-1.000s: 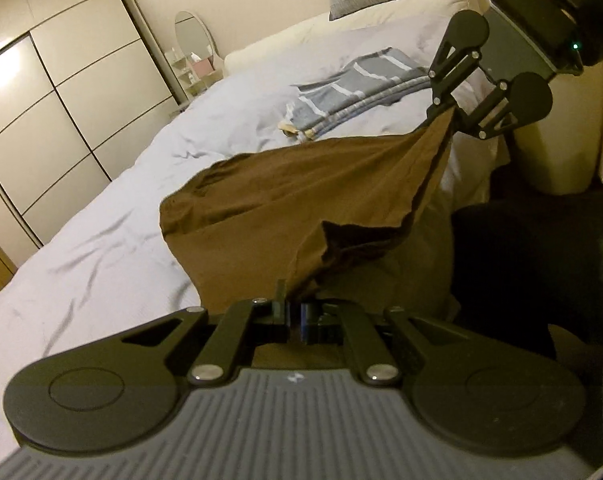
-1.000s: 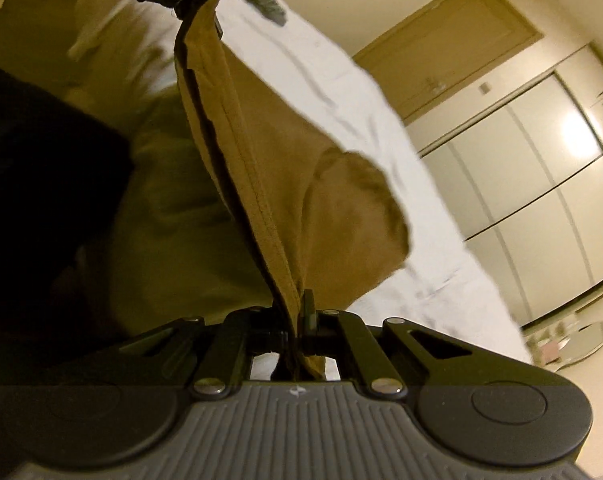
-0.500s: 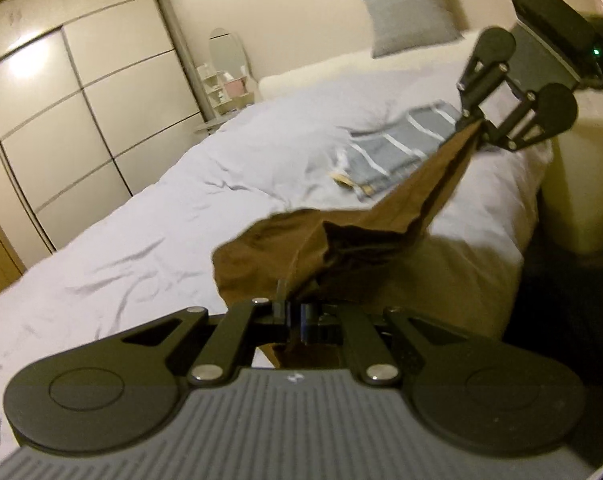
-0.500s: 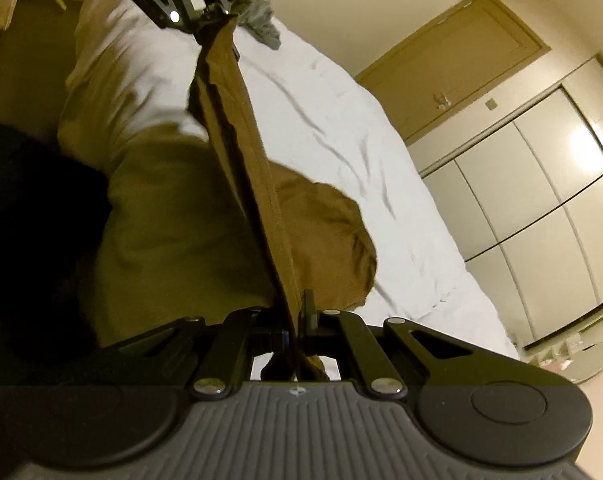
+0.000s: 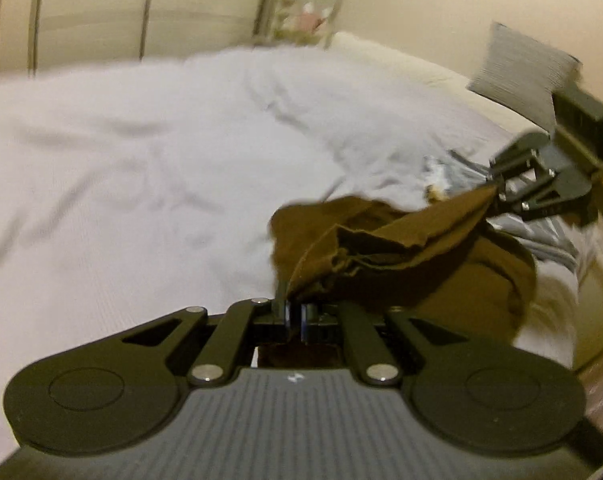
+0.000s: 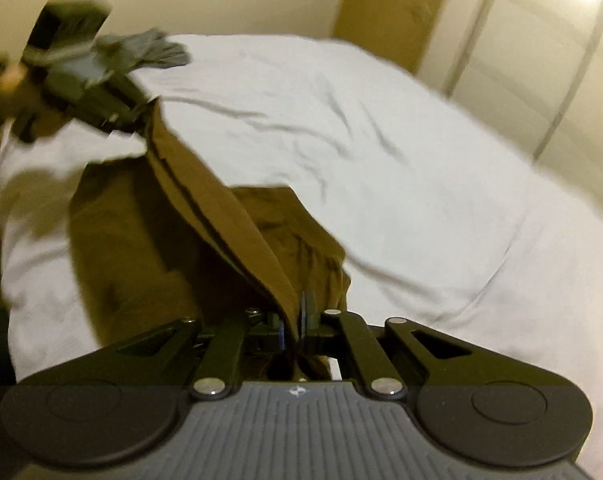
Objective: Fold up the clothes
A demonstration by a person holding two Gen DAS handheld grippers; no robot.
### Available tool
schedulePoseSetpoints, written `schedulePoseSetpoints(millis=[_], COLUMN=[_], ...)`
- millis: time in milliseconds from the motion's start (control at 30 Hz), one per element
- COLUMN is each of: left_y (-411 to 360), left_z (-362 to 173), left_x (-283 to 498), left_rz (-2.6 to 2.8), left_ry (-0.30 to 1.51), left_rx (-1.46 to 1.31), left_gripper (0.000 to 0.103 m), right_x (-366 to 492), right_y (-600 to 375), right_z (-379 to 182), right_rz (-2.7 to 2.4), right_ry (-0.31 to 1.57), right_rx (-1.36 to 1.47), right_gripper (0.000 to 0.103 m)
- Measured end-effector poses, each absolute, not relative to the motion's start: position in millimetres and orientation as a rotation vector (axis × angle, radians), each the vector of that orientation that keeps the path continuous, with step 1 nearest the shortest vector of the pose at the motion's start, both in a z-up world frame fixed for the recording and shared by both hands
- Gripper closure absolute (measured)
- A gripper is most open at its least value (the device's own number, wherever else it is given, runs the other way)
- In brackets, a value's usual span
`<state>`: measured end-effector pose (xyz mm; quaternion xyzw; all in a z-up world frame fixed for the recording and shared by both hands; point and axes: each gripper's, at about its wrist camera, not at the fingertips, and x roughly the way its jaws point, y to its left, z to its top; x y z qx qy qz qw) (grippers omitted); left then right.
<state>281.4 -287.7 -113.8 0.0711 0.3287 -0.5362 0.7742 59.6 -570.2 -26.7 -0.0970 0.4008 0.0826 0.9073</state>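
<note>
The left gripper [image 5: 294,312] was clamped on an edge of the brown garment [image 5: 405,248], its jaws pressed together with the cloth pinched between them. From that grip the fabric rose ahead and to the right in a slack, folded band, its hem curling open just beyond the fingertips. The rest of the garment sagged below and to the right of the gripper in a bunched heap on the bed [image 5: 141,168]. At the far end of the band, up and to the right, the right gripper [image 5: 497,190] pinched the other end of the cloth.

In the right wrist view, the right gripper [image 6: 299,316] was likewise closed on the garment [image 6: 221,216], the cloth running between its jaws. From there a doubled edge stretched ahead and to the left, up to the left gripper [image 6: 143,114], which appeared blurred. The loose body of the garment hung to the left of that edge and lay rumpled on the bed [image 6: 421,184] just ahead of the fingertips.

Beyond the right gripper in the left view lay a striped cloth [image 5: 549,236], partly hidden, and further back a grey pillow [image 5: 521,68]. Past the left gripper in the right view, a grey item [image 6: 157,50] lay on the bed. A wardrobe [image 6: 541,52] stood at the far right.
</note>
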Motion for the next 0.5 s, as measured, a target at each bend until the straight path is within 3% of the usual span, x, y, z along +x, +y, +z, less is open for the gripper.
schedulePoseSetpoints(millis=[67,167,367,400,500], left_y=[-291,-291,-288,-285,-276], left_z=[-131,-148,-149,-149,-144], left_x=[292,299,294,294,299], left_rz=[-1.148,-1.139,-1.106,-1.105,-1.114], left_ry=[0.769,0.807,0.79,0.792,0.785], left_rx=[0.117,0.072,-0.006,-0.025,-0.125], left_gripper=[0.099,0.099,0.095,0.095,0.099], right_x=[70,70,51,49,43], right_y=[-591,-617,-642,-644,-653], right_z=[-45,-67,-81,-82,-81], right_rz=[0.158,0.118,0.091,0.087,0.079], right_ry=[0.85,0.836,0.711,0.693,0.656], right_rx=[-0.078,0.099,0.389,0.426,0.521], right_gripper=[0.09,0.089,0.077,0.077,0.094])
